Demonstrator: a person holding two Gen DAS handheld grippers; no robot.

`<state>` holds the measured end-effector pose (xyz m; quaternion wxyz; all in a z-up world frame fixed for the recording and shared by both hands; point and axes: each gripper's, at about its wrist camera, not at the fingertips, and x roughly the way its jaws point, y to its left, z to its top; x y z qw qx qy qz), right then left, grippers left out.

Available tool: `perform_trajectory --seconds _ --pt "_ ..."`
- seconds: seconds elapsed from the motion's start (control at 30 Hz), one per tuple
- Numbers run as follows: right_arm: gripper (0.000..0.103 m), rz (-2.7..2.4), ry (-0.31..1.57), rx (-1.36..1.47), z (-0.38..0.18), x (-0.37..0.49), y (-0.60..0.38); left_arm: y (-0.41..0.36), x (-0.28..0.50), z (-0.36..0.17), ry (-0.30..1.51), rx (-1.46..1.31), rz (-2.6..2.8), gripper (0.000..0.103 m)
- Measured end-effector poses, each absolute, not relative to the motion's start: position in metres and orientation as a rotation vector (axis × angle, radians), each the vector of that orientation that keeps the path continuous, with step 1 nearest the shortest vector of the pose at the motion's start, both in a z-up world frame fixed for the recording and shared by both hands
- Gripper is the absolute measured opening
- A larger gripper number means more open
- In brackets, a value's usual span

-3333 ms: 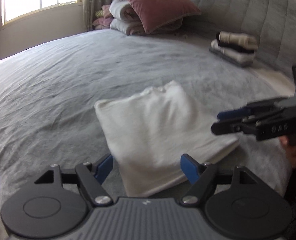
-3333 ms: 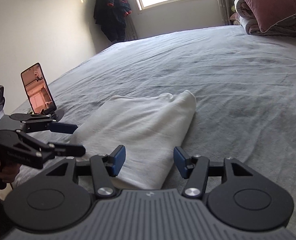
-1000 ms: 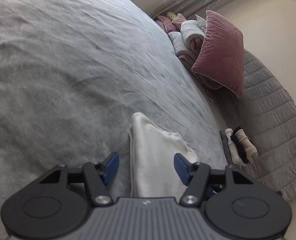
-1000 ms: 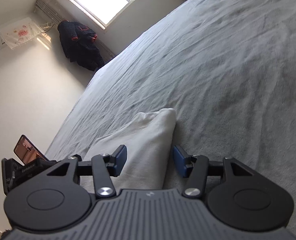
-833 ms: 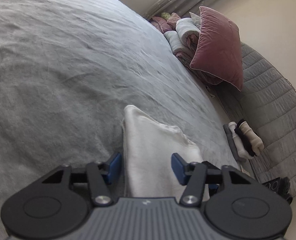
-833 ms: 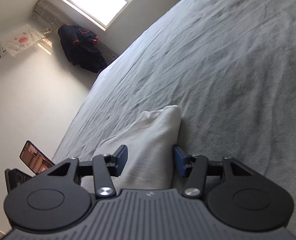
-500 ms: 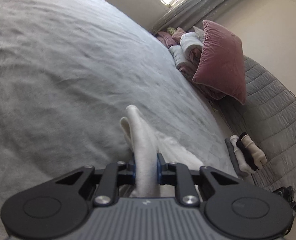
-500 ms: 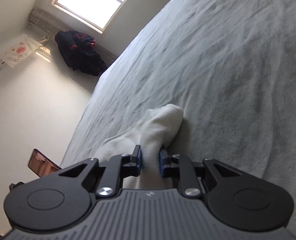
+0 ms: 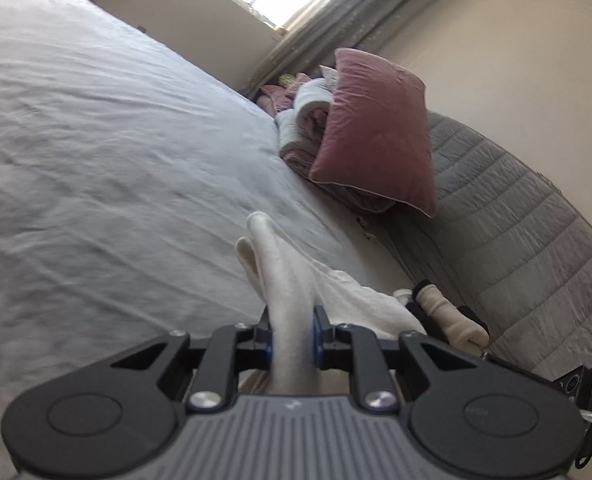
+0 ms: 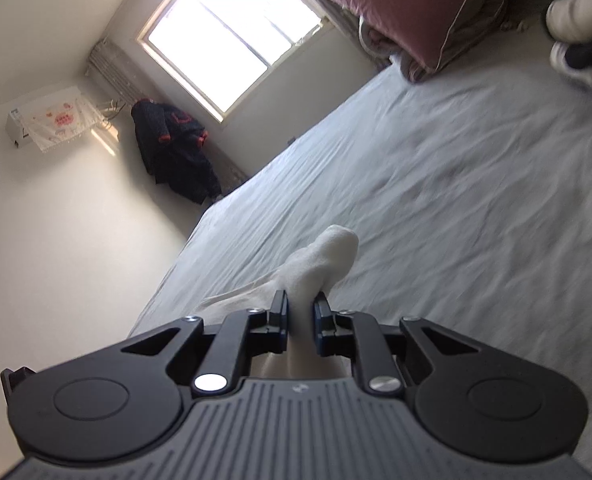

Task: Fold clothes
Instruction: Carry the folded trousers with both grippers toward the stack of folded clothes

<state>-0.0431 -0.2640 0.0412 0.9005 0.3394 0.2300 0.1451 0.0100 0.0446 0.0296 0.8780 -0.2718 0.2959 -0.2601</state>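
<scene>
The folded white garment (image 9: 274,256) is pinched at one side by my left gripper (image 9: 293,322), which is shut on it. Its folded edge sticks out forward between the blue pads, and the rest drapes to the right over the grey bed (image 9: 96,152). In the right wrist view the white garment (image 10: 327,250) also pokes out between the pads of my right gripper (image 10: 300,306). Those jaws are still closing, and the pads press on the cloth. The garment hangs raised above the bed.
A pink pillow (image 9: 375,132) leans on rolled bedding by the grey quilted headboard (image 9: 527,248). A small stack of folded clothes (image 9: 451,320) lies near the headboard, to the right of the garment. A dark jacket (image 10: 172,152) hangs by the window (image 10: 228,40).
Both grippers went from open around the garment's edges to shut on them. Both then rose and carried the garment up off the bed; the stack of folded clothes now looks closer.
</scene>
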Motion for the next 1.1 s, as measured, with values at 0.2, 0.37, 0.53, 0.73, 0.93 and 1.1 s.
perform_trajectory --seconds 0.2,0.37,0.53,0.73,0.93,1.1 --pt "0.016 0.213 0.448 0.658 0.062 -0.052 -0.337 -0.049 0.015 0.061 0.590 -0.508 -0.609 0.018" --pt "0.016 0.140 0.425 0.642 0.083 -0.056 -0.407 -0.127 0.022 0.080 0.593 -0.493 -0.680 0.018" --pt "0.015 0.079 0.389 0.640 0.109 -0.057 -0.479 -0.201 0.028 0.095 0.595 -0.508 -0.754 0.017" --pt "0.015 0.032 0.382 0.593 0.136 -0.042 -0.549 -0.280 0.039 0.112 0.579 -0.502 -0.809 0.017" --pt "0.015 0.010 0.381 0.583 0.146 -0.011 -0.595 -0.329 0.062 0.116 0.560 -0.520 -0.807 0.017" --pt "0.015 -0.012 0.411 0.561 0.138 0.024 -0.618 -0.353 0.086 0.102 0.569 -0.539 -0.753 0.017"
